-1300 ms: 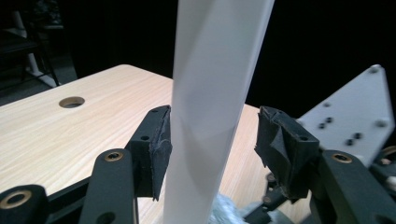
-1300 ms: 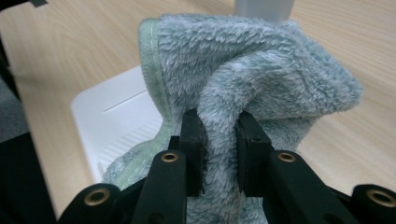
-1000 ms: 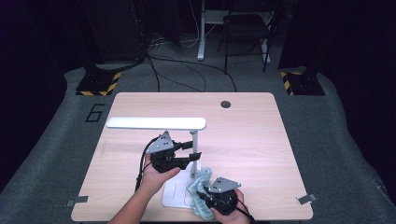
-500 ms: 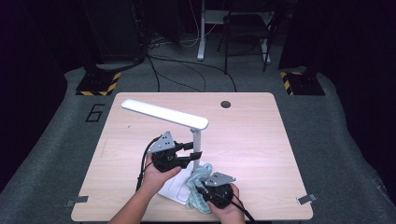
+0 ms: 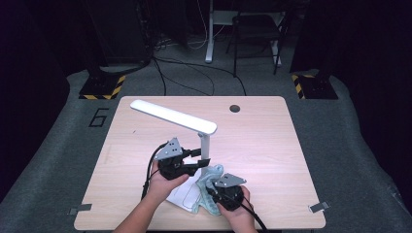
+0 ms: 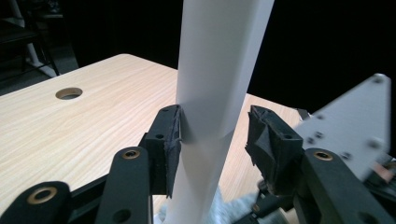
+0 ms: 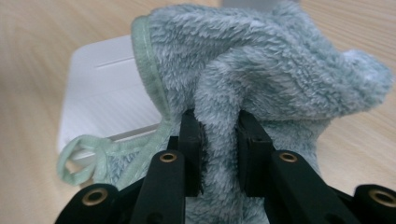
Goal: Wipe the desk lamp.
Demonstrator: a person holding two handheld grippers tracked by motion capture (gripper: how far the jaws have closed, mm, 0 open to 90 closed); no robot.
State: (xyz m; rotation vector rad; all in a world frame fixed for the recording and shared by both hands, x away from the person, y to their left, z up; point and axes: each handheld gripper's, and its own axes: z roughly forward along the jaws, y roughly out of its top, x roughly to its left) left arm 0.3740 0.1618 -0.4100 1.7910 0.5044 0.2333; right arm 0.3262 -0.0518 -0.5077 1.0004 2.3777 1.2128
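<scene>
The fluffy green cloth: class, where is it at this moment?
In the high view the cloth lies near the table's front edge, draped on the white lamp base, pinched by the right gripper.

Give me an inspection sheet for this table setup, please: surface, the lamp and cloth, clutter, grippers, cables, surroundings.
Surface: light wooden table, one round hole near the far edge.
Job's things: white desk lamp upright on its flat base; fluffy pale green cloth bunched partly over that base.
Clutter: nothing seen.
Grippers: left gripper straddles the lamp's stem, jaws just opened a little, one pad touching, the other apart; right gripper shut on a fold of the cloth.
Cables: a black cable trails from the left gripper; loose floor cables beyond the table.
Surroundings: dark room, grey carpet, chair, yellow-black striped stand feet.
</scene>
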